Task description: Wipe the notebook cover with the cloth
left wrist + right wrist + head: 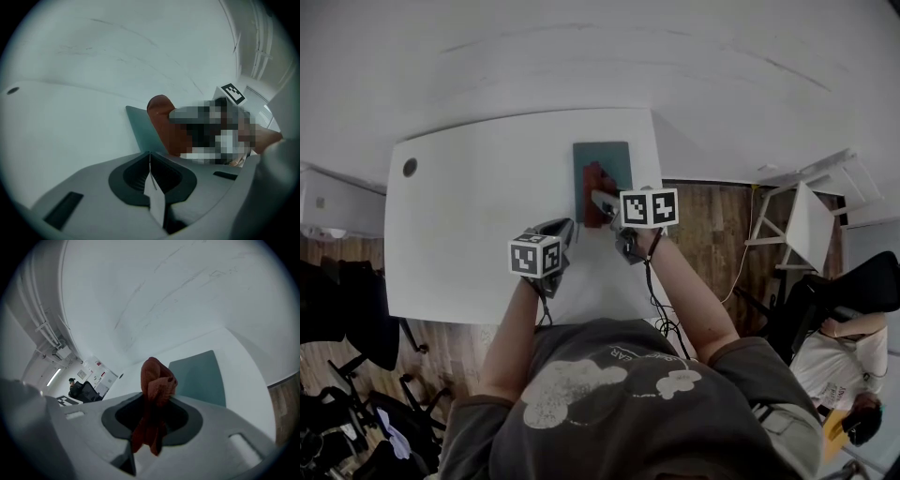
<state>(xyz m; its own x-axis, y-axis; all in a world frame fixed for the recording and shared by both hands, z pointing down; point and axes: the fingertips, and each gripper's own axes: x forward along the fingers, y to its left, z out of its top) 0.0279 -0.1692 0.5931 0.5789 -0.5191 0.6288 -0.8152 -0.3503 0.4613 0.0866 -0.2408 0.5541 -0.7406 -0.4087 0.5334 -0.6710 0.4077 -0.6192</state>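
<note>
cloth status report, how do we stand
Right gripper shut on red cloth. Left gripper shut, empty, beside notebook. Cloth over notebook's near left edge, contact unclear. Nothing blocking the cover.

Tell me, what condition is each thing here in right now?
notebook: closed, lying flat on the table.
cloth: bunched up, pinched in the right gripper, over the notebook.
right gripper: fingers shut on the cloth.
left gripper: fingers shut, holding nothing.
</note>
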